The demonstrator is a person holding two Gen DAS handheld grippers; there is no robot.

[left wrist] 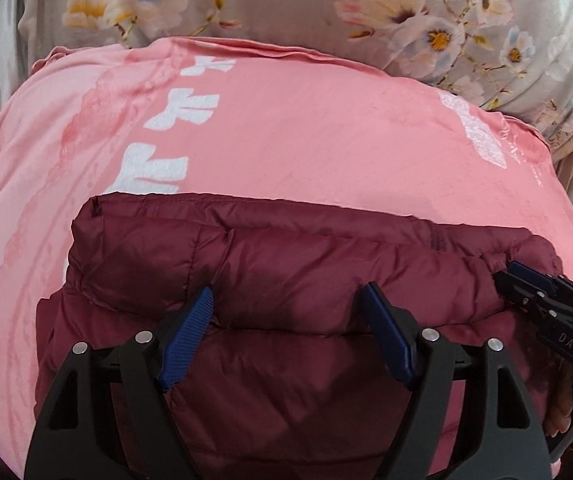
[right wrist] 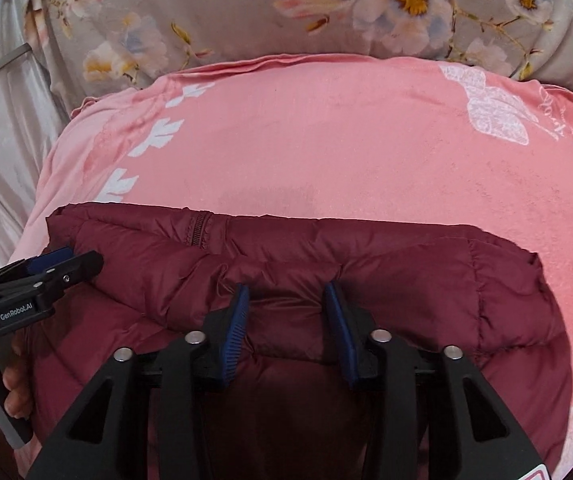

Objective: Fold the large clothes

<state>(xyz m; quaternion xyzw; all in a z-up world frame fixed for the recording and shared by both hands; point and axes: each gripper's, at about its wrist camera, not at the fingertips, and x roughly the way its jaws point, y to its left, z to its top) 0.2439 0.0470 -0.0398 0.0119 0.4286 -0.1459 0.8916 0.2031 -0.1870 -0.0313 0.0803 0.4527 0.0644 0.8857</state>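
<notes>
A maroon puffer jacket (left wrist: 286, 248) lies folded on a pink blanket (left wrist: 306, 128), its zipper (right wrist: 196, 232) near the far fold. My left gripper (left wrist: 288, 292) hovers over the jacket's near half, jaws wide open with nothing pinched. In the right wrist view the left gripper (right wrist: 74, 264) shows at the left edge, held by a hand (right wrist: 14, 392). My right gripper (right wrist: 286, 288) stands narrow, its blue pads (right wrist: 238, 320) pressing a puffy fold of the jacket (right wrist: 406, 280). In the left wrist view the right gripper (left wrist: 506, 276) sits at the jacket's right end.
The pink blanket (right wrist: 326, 140) with white leaf prints covers the bed. Behind it lies a grey floral quilt (left wrist: 446, 20). A pale satin sheet (right wrist: 2, 120) lies at the left. A hand (left wrist: 566, 412) grips the right tool's handle.
</notes>
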